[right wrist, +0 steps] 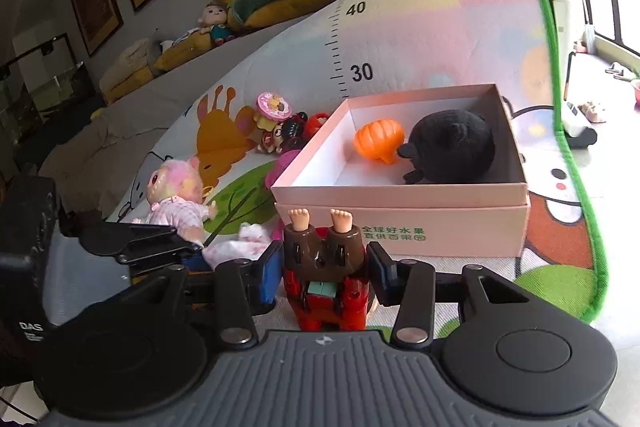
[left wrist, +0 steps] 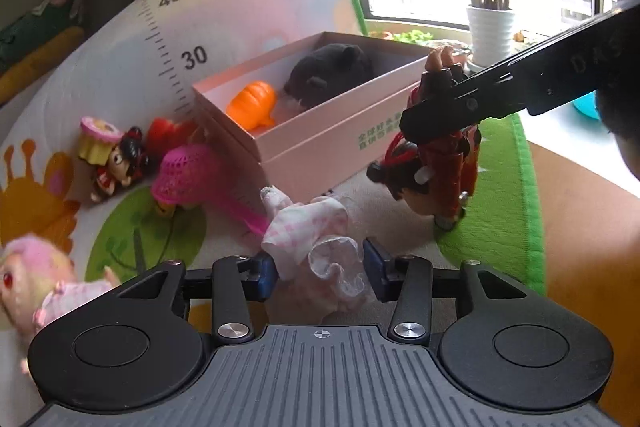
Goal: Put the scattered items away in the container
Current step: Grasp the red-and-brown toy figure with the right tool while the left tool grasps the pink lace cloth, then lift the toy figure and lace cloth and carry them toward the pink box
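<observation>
A pink cardboard box (left wrist: 320, 143) (right wrist: 440, 227) stands on the play mat and holds an orange pumpkin toy (right wrist: 378, 139) and a black plush (right wrist: 452, 151). My right gripper (right wrist: 325, 267) is shut on a red and brown toy figure (right wrist: 324, 247) that hangs upside down, bare feet up, just in front of the box's near wall. From the left wrist view that figure (left wrist: 436, 175) hangs off the box's right corner. My left gripper (left wrist: 322, 267) has its blue pads (left wrist: 266, 275) pressed on either side of a pink checked doll dress (left wrist: 308, 231).
Left of the box lie a cupcake toy (left wrist: 98, 139), a small black-haired doll (left wrist: 118, 167), a red toy (left wrist: 168, 135) and a pink mesh scoop (left wrist: 188, 171). A pink-haired doll (right wrist: 176, 199) lies nearer. The mat's green edge (left wrist: 532, 187) borders bare floor.
</observation>
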Demonstrator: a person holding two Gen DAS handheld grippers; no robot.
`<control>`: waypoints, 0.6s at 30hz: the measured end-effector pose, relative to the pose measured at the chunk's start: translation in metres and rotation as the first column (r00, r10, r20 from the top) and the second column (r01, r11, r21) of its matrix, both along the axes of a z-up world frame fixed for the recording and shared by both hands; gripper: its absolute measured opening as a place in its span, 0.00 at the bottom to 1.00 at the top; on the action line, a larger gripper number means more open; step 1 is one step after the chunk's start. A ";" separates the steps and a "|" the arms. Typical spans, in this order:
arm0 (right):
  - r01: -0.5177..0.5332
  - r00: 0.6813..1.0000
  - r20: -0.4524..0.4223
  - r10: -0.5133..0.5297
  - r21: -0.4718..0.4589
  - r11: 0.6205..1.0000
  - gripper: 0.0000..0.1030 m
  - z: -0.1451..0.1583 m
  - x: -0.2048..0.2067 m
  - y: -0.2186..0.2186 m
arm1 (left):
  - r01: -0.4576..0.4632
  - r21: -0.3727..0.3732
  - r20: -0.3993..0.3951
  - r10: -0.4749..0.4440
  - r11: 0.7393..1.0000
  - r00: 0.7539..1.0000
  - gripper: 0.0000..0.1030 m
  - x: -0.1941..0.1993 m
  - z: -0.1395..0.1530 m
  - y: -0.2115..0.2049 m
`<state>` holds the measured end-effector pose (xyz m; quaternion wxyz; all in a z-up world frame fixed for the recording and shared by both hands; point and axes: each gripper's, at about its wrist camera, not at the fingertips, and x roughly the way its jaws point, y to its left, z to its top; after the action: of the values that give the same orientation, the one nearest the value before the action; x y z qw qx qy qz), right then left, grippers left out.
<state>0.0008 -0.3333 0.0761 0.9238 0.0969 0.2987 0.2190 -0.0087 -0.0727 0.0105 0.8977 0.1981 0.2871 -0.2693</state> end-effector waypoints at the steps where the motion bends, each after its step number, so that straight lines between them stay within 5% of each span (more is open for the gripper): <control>1: 0.007 1.000 -0.002 -0.007 0.004 1.000 0.43 0.001 -0.003 -0.002 | 0.006 -0.005 -0.004 -0.006 1.000 1.000 0.45 -0.002 0.002 0.000; 18: 0.025 0.999 -0.025 -0.025 -0.012 1.000 0.43 -0.006 -0.048 -0.012 | 0.020 -0.056 -0.054 -0.023 0.998 0.998 0.48 -0.039 0.000 -0.006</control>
<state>-0.0467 -0.3458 0.0699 0.9233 0.0982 0.3101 0.2044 -0.0480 -0.0790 0.0108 0.8916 0.1688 0.3021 -0.2920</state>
